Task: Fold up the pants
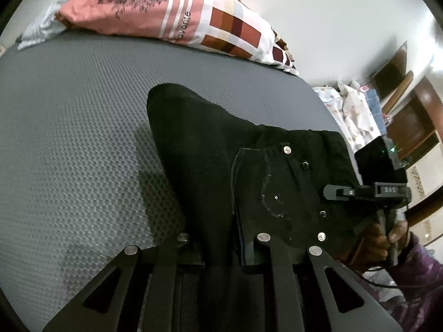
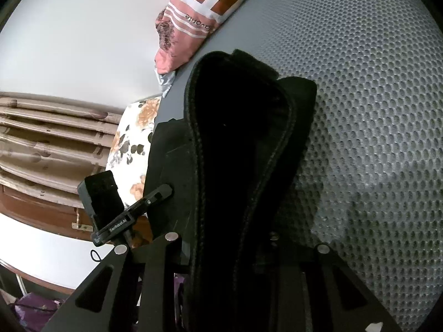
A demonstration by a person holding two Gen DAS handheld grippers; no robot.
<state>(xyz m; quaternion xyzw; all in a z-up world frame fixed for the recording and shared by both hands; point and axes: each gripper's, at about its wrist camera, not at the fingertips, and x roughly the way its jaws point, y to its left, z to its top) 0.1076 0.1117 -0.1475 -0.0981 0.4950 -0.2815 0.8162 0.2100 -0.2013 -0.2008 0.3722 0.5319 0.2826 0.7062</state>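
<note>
Now pants [image 1: 210,171] between both tongs [image 1: 223,251]

Pants [image 1: 249,171] on mat [image 1: 69,138], pillow [image 1: 171,19] behind

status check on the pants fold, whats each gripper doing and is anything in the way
Left gripper shut on black pants. Right gripper clamped on a bunched fold of them. Pants part lifted off grey mat. Pink pillow at the far edge, clear of the work.

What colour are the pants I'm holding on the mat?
Black pants with small metal rivets, on the grey dimpled mat; clearest in the left wrist view.
</note>
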